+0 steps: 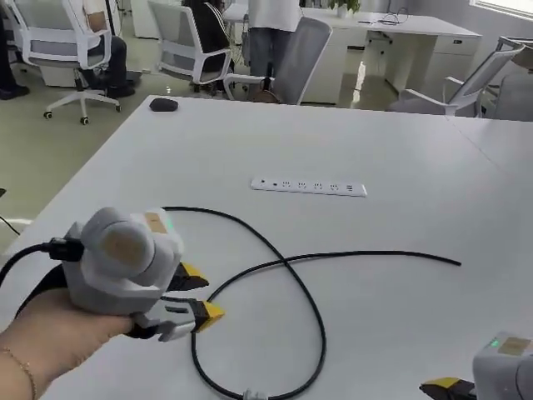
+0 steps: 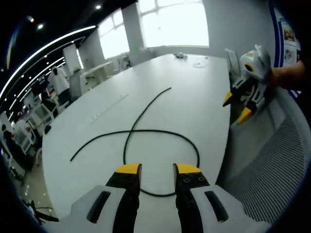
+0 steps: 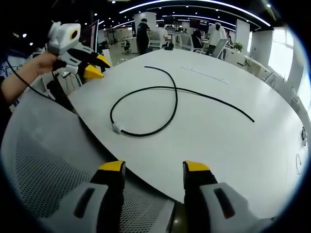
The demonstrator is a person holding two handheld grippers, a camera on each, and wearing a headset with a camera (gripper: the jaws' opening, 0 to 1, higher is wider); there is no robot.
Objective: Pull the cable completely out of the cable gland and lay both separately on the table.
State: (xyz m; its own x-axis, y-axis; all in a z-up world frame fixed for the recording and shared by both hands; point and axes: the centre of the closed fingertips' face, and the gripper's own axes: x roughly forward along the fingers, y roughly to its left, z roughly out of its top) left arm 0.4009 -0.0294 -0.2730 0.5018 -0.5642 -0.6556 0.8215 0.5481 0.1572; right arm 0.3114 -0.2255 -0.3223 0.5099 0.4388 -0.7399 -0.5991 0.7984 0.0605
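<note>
Down at the near edge of the white table (image 1: 400, 150), the small white cable gland (image 1: 254, 395) sits on the looped black cable (image 1: 283, 262), closer to the left gripper (image 1: 206, 293) than the right gripper (image 3: 154, 167), I'd say. Both have jaws spread, holding nothing.

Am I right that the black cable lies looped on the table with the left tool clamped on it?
No: the black cable lies looped on the table, but the left tool hangs open, off it, per the left gripper view.
</note>
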